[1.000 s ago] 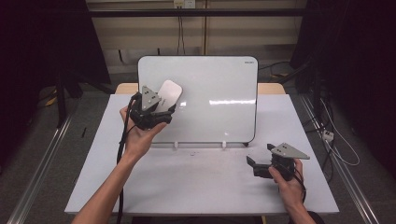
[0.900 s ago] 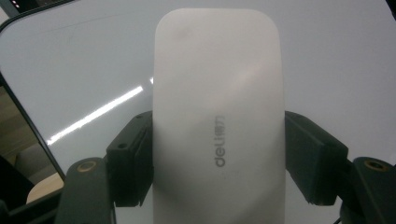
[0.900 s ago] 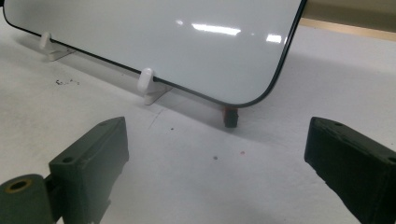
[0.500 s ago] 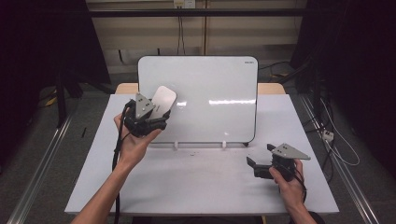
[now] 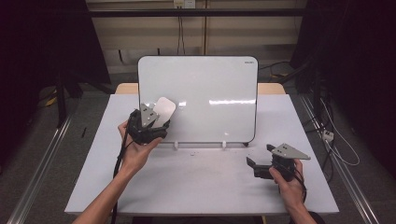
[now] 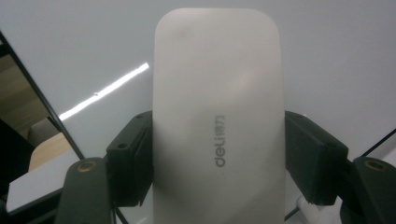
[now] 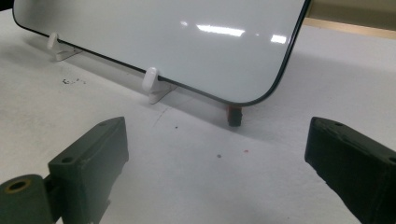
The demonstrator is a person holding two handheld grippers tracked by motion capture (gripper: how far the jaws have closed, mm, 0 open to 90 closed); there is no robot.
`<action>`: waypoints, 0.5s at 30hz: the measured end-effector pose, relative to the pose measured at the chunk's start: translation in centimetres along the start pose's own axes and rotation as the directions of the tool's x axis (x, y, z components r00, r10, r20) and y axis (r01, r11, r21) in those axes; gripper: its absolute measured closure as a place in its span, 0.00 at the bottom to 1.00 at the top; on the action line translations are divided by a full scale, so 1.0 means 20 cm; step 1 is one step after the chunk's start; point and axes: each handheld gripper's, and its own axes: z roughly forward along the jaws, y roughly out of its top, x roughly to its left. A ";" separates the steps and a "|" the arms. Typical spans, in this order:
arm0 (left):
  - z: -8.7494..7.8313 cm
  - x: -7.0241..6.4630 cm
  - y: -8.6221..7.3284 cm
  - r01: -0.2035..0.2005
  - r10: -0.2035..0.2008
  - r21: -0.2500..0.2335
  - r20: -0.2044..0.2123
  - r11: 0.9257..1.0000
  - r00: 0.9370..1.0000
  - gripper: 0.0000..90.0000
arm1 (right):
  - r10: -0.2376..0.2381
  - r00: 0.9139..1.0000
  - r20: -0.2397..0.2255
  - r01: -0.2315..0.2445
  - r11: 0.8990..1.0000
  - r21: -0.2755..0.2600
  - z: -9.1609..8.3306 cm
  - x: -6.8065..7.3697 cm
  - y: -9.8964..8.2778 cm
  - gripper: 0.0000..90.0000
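A white whiteboard (image 5: 205,93) stands upright on small white feet at the back of the table. My left gripper (image 5: 156,122) is shut on a pale rounded eraser (image 5: 163,109) marked "deli", held against the board's lower left part. In the left gripper view the eraser (image 6: 219,126) sits between both black jaws, with the board (image 6: 84,42) right behind it. My right gripper (image 5: 254,167) rests low on the table at the front right, open and holding nothing. In the right gripper view its gripper (image 7: 215,158) points at the board's lower corner (image 7: 261,88).
The white table (image 5: 201,182) has bare room in front of the board. White clip feet (image 7: 152,86) and a small dark foot (image 7: 234,116) hold the board up. A few dark specks (image 7: 70,81) lie on the table. Cables trail on the floor at the right (image 5: 336,140).
My left hand has moved down and a little left along the board with the eraser in its jaws. The right hand has stayed where it was.
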 end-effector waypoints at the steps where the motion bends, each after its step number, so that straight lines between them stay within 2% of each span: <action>1: 0.01 0.00 0.00 -0.004 0.004 0.002 -0.009 1.000 1.000 0.35 | 0.000 1.000 -0.001 0.000 1.000 0.000 0.00 0.00 0.00 0.07; 2: 0.02 -0.01 -0.01 -0.018 0.019 0.016 -0.026 1.000 0.999 0.35 | 0.001 1.000 -0.001 -0.001 1.000 0.001 0.00 0.00 0.00 0.07; 5: 0.02 0.02 -0.02 -0.016 0.016 0.020 -0.019 1.000 1.000 0.35 | -0.002 1.000 -0.003 0.002 1.000 -0.001 0.00 0.00 0.00 0.07; 7: 0.02 0.02 -0.03 -0.021 0.022 0.023 -0.037 1.000 0.999 0.35 | -0.003 1.000 -0.003 0.003 1.000 -0.001 0.00 0.00 0.00 0.07; 8: 0.03 0.02 -0.04 -0.024 0.025 0.025 -0.033 0.999 0.999 0.35 | -0.003 1.000 -0.003 0.003 1.000 0.000 0.00 0.00 0.00 0.07; 11: 0.05 0.01 -0.07 -0.055 0.058 0.059 -0.037 0.997 0.998 0.35 | -0.002 1.000 0.001 0.002 1.000 -0.001 0.00 0.00 0.00 0.07; 13: 0.06 0.00 -0.09 -0.061 0.063 0.075 -0.025 0.995 0.998 0.35 | -0.004 1.000 0.003 0.004 1.000 0.000 0.00 0.00 0.00 0.07; 15: 0.08 0.00 -0.10 -0.083 0.087 0.081 -0.048 0.993 0.995 0.35 | -0.006 1.000 0.006 0.006 1.000 -0.002 -0.01 0.00 0.00 0.07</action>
